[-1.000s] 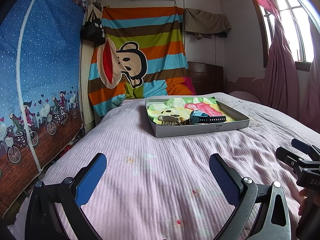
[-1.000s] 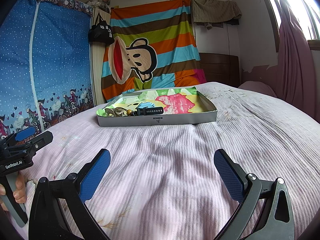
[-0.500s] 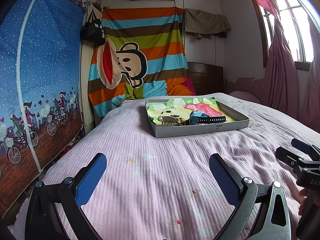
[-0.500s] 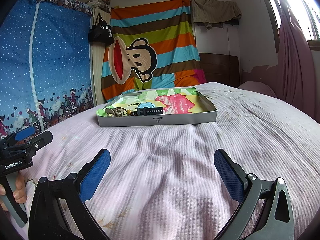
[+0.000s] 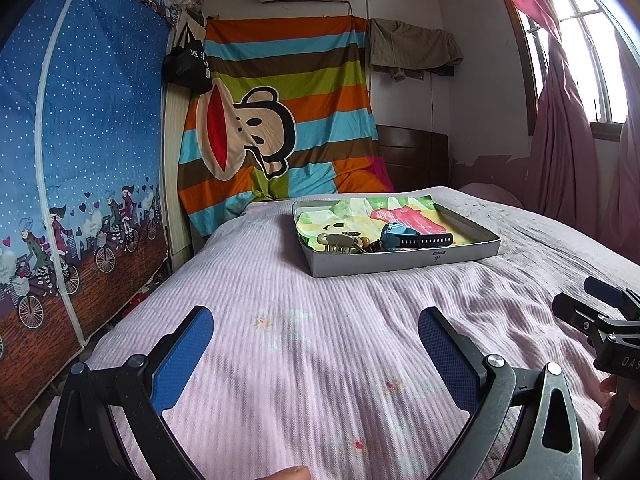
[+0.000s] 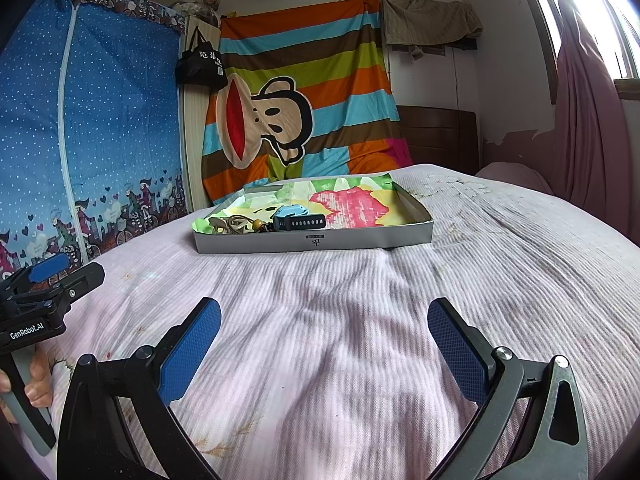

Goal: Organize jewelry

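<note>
Both tongs hover low over a bed covered in a pale pink ribbed bedspread (image 5: 328, 320), side by side and pointing toward the headboard end. The left tongs (image 5: 316, 344) stand wide apart with nothing between their blue textured pads (image 5: 184, 360); the right tongs (image 6: 324, 332) are spread just as widely and are equally empty. Each pair shows at the edge of the other's view: the right tongs at the right margin of the left wrist view, the left tongs at the left margin of the right wrist view, with a person's fingers (image 6: 38, 380) wrapped around the grey handle.

Well ahead of both tongs, on the bedspread, lies a shallow grey cardboard tray (image 5: 400, 260) lined with a brightly coloured cartoon-print paper (image 6: 352, 204). From the left tongs it sits ahead and slightly to the right; from the right tongs it is ahead and a little left. The jewellery is gathered at the tray's near-left end: a light blue watch with a dark perforated strap (image 5: 412, 238) lies flat, and just left of it, touching or nearly so, is a small tangle of beige cord and brown beads (image 6: 244, 226) beside a pale comb-shaped hair clip (image 5: 338, 242). The far and right parts of the tray's lining are bare.
</note>
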A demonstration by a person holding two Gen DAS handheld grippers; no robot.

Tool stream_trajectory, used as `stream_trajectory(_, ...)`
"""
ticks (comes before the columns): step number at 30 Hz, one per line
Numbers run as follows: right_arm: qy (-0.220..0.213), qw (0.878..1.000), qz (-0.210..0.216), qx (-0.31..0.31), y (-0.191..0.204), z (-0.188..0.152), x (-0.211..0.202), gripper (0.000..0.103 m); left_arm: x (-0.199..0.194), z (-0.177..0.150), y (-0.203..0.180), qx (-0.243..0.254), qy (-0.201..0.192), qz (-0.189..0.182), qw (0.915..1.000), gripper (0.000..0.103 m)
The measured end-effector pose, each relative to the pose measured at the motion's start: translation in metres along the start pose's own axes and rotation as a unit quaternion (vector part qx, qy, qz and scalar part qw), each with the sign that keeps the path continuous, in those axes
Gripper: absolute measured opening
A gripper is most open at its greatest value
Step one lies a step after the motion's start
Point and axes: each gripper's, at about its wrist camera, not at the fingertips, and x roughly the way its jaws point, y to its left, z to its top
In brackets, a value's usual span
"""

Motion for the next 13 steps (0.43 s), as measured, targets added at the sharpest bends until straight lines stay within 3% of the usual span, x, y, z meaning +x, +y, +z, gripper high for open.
stream_trajectory(13, 0.0, 1.0, 0.0, 0.0, -0.0001, -0.0001, -0.0002, 0.102, 0.0035, 0.0022, -0.0004, 0.004, -0.005, 0.009, 0.9999, 0.103)
